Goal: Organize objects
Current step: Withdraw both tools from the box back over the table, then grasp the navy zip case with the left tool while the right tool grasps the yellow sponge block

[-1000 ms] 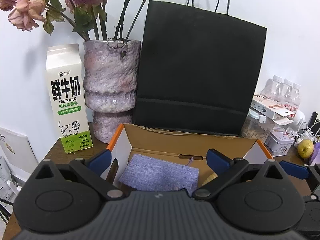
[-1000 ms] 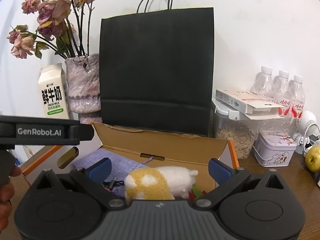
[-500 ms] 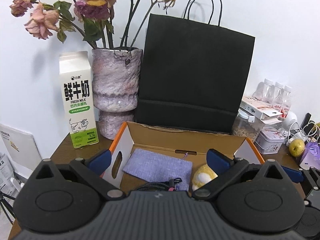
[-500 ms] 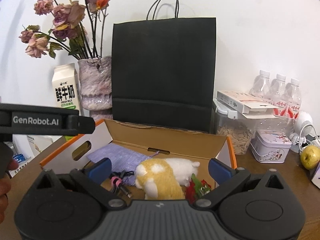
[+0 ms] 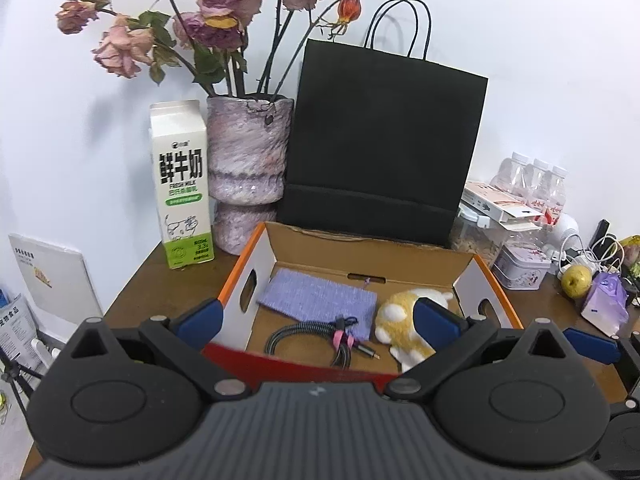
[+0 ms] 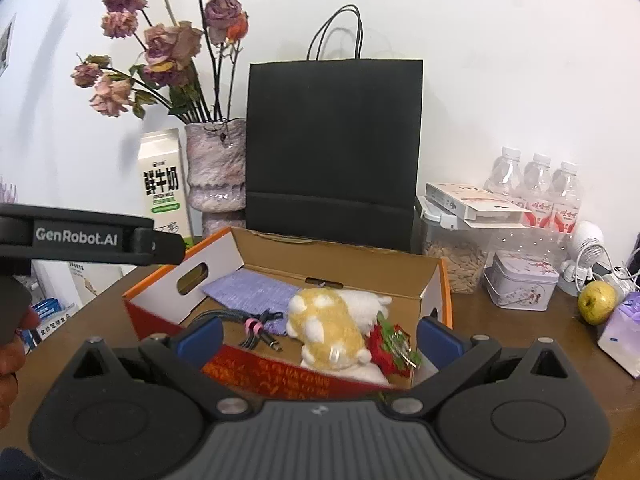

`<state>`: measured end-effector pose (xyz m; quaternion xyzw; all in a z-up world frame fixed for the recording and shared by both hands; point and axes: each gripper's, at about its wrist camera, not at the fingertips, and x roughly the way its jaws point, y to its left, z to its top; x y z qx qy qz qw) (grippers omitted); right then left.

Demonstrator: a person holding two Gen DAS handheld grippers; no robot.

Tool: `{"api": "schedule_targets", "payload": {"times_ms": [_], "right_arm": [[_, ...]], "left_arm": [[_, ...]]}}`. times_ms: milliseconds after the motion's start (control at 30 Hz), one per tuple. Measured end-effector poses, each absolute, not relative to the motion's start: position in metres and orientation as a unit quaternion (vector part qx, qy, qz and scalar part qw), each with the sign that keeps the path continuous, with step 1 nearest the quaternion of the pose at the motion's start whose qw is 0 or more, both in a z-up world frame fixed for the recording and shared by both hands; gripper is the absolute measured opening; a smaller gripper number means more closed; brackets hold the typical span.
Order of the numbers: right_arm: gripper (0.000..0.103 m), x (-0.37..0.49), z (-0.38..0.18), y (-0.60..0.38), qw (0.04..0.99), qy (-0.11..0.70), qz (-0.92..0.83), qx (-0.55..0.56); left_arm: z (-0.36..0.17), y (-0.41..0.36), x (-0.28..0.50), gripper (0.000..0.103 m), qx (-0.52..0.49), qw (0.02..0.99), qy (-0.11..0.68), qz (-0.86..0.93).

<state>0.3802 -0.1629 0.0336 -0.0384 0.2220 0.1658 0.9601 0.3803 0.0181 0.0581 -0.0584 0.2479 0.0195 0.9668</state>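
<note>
- Cardboard box (image 5: 362, 258) (image 6: 344, 264): open-topped, orange-edged, with a red front panel and a hand slot in each end wall; it stands on the brown wooden table (image 5: 140, 280) (image 6: 500, 328), directly in front of both cameras.
- Box contents, left to right: lilac knitted pouch (image 5: 316, 296) (image 6: 248, 292) lying flat against the rear-left floor; coiled black cable (image 5: 312, 338) (image 6: 244, 320) with a pink tie, touching the pouch's front edge; yellow-and-white plush toy (image 5: 400, 312) (image 6: 328, 320) on its side; red flower-like item (image 6: 390, 346) at the right end, touching the plush.
- Left gripper (image 5: 316, 320): blue-tipped fingers spread wide, nothing between them, positioned over the box's near edge.
- Right gripper (image 6: 320, 336): fingers likewise spread wide and empty, over the front panel; in the right wrist view the left unit's black body projects in from the left side.
- A hand (image 6: 10, 356) is partly visible at the left edge of the right wrist view.
- Behind the box: black paper bag (image 5: 380, 144) (image 6: 332, 148) upright against the white wall.
- Left of the bag: mottled pink vase (image 5: 248, 160) (image 6: 216, 164) holding dried roses (image 5: 224, 4) (image 6: 168, 48), then milk carton (image 5: 182, 184) (image 6: 162, 184).
- Right of the box: clear container (image 6: 452, 256) of seeds, small tin (image 5: 520, 268) (image 6: 520, 280), three water bottles (image 5: 536, 180) (image 6: 538, 184), yellow-green fruit (image 5: 576, 280) (image 6: 598, 302).
</note>
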Motion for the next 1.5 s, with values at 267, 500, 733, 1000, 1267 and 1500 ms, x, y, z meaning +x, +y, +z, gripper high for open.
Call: {"api": "schedule_targets", "payload": {"times_ms": [267,500,733,1000,1267,1500], "right_arm": [[0.103,0.342,0.035,-0.172,0.959,0.221,0.170,-0.045],[0.103,0.311,0.031,-0.179,0.958,0.223,0.172,-0.051],[0.103,0.285,0.022,-0.189,0.955,0.232,0.175,-0.053],[0.103,0.260,0.006,-0.201,0.952,0.245,0.174,-0.055],[0.103,0.234,-0.009,-0.211,0.948,0.256,0.179,-0.056],[0.103,0.211,-0.024,-0.217,0.943,0.267,0.191,-0.055]], "left_arm": [[0.059,0.023,0.342,0.103,-0.059,0.966,0.251,0.026],[0.055,0.025,0.311,0.103,-0.051,0.966,0.251,0.027],[0.043,0.031,0.285,0.103,-0.050,0.964,0.261,0.030],[0.020,0.039,0.256,0.103,-0.043,0.960,0.275,0.035],[0.002,0.036,0.219,0.103,-0.020,0.960,0.275,0.036],[-0.017,0.029,0.183,0.103,-0.007,0.958,0.285,0.030]]}}
